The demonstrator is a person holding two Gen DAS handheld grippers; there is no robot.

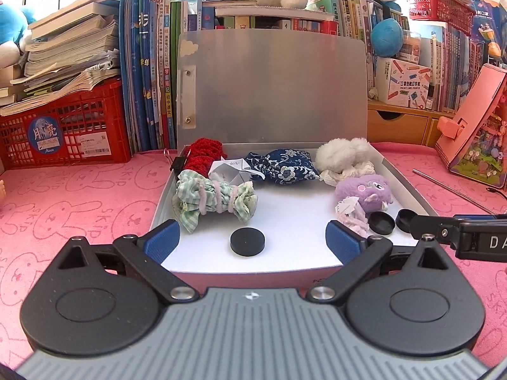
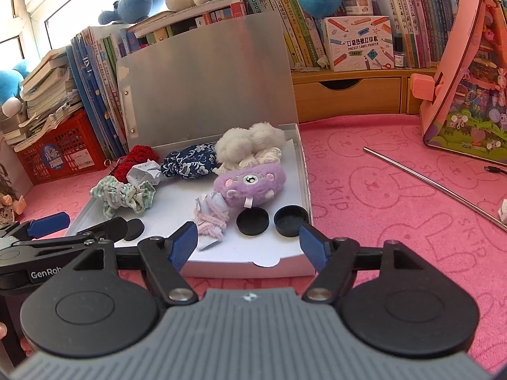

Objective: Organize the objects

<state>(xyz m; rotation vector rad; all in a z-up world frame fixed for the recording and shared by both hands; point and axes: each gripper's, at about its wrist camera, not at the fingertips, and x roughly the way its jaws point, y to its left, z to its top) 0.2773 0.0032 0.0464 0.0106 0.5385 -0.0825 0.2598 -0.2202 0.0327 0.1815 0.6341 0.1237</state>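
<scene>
Both grippers stood spread wide and empty over the near edge of a shallow white box (image 1: pixel 408 186) on a pink bunny-print desk mat (image 1: pixel 79 209), its silver lid (image 1: pixel 272 88) propped upright against a row of books.

The left gripper (image 1: pixel 253 242) faced a black disc (image 1: pixel 247 241) that lay flat on the box floor directly ahead, between its blue pads (image 1: pixel 163 242) and touching neither. Being round, the disc offered no long axis to line up with. From the right gripper's (image 2: pixel 248 245) camera the same disc sat off to the left, half hidden behind the other tool, so the left hand looked the nearer of the two.

Just ahead of the right gripper, two black caps (image 2: pixel 272 220) rested side by side in the box's near right corner, hollow sides up, close to the wall.

The box also held a green checked cloth bundle (image 1: pixel 215 201) wound with pink yarn, a red knitted piece (image 1: pixel 202 155) at the back left, folded white paper (image 1: pixel 226 169), a blue flowered pouch (image 1: pixel 283 166), a white fluffy toy (image 1: pixel 345 153) and a purple plush creature (image 1: pixel 367 190) with scraps of paper and yarn (image 2: pixel 210 218) beside it. A metal rod (image 2: pixel 427 182) lay on the mat well to the right, outside the box.

The sorting appeared largely done, with the disc the likeliest next pickup.
</scene>
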